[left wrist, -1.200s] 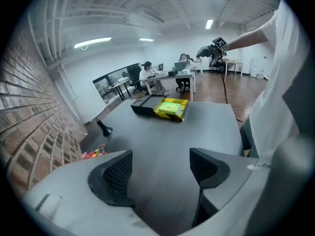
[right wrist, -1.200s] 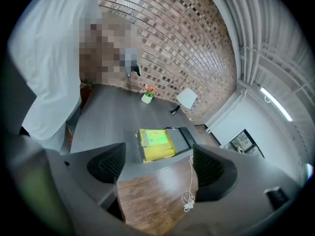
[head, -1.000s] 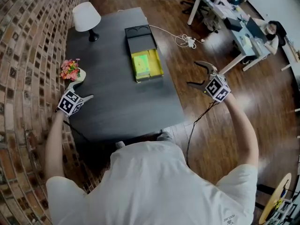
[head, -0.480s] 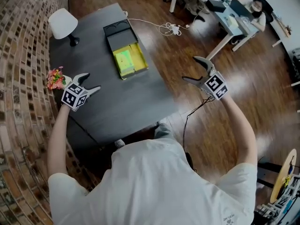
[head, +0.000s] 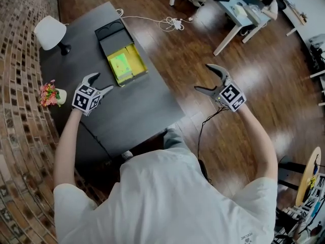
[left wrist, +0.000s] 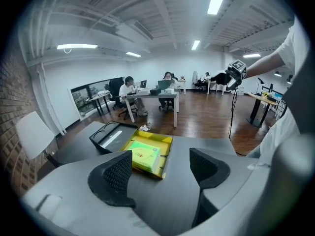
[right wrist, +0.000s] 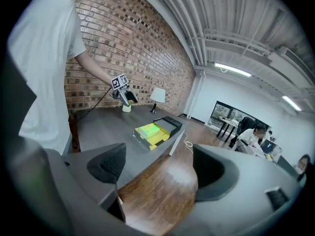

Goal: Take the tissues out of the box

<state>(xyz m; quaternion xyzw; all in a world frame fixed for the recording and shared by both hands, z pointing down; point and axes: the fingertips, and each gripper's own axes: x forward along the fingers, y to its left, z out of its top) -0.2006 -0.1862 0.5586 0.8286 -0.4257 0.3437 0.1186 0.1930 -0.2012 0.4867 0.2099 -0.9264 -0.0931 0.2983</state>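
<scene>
Head view: L claw (head: 103, 82) over tabletop (head: 142, 111), jaws apart, empty. Yellow box (head: 138, 65) lies open just beyond it, green tissues (head: 120, 62) inside. R claw (head: 201, 78) over floor (head: 203, 34), off the tabletop, jaws apart.
L claw view: nothing btwn jaws; box ahead.
R claw view: jaws apart, empty; box well away.

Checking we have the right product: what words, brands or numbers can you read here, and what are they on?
No text is readable.
Green tissue pack in the yellow box: printed label, too blurred.
Left hand-held gripper and right hand-held gripper cubes: square markers only, no words.
Shirt hem print: too small.
</scene>
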